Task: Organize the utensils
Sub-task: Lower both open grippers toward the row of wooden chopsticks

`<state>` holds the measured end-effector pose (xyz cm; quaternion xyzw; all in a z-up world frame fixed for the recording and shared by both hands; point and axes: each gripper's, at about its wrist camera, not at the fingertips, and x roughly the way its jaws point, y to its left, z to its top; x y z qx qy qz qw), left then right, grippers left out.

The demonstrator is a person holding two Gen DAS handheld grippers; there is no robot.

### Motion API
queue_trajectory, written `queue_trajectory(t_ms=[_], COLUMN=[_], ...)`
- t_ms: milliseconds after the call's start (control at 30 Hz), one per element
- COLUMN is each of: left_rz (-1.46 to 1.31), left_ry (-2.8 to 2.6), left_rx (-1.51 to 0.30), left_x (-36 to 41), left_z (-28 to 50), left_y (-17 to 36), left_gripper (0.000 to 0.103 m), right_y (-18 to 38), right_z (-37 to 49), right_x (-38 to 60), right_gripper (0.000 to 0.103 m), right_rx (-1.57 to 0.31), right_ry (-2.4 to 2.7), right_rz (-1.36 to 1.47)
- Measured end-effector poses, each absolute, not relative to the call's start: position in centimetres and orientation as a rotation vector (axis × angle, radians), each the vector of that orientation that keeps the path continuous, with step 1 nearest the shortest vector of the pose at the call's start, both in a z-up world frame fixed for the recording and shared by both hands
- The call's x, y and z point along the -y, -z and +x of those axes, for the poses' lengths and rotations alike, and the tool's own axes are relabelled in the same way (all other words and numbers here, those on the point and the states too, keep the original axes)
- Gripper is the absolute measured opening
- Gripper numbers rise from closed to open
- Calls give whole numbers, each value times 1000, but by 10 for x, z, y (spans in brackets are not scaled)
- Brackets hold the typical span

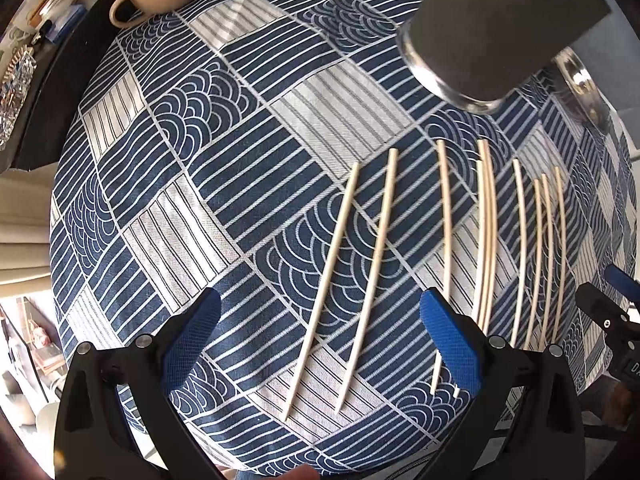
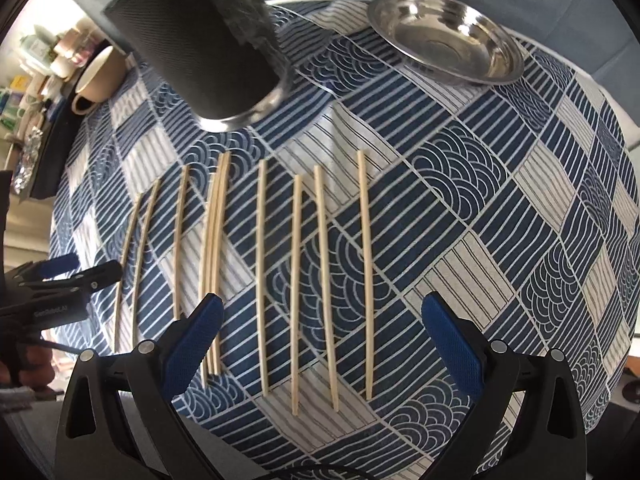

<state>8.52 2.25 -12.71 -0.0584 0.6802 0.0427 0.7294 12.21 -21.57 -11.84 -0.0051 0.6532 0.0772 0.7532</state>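
Both wrist views perhaps near, sharing chopsticks.

Dark cup behind chopsticks, bare cloth rightward

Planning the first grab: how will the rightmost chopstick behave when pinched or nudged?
The rightmost chopstick looks thin and rigid, so probably light and stiff. Being slender, it may roll on the tablecloth if nudged, and lying flat, it could slip from the pinch.

My left gripper hangs with its blue-padded fingers spread wide and nothing between them. My right gripper is spread just as wide, holding nothing. Each shows at the edge of the other's view, side by side, both pointing the same way, tilted downward.
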Motion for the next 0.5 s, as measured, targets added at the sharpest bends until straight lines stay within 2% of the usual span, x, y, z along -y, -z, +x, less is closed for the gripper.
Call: queue_trajectory(t_ms=[233, 500], left_rz=[-55, -42], left_ry=[-124, -121], left_rx=[-1513, -1516], left_x=[-36, -49], left_z=[103, 112], left_y=[151, 175], left_gripper=[97, 98], right_y=[138, 148], right_z=[135, 146], right_x=[220, 215], right_gripper=[94, 94], right_rx=[-1463, -1475], right_ry=[-110, -121], right_rz=[-156, -179])
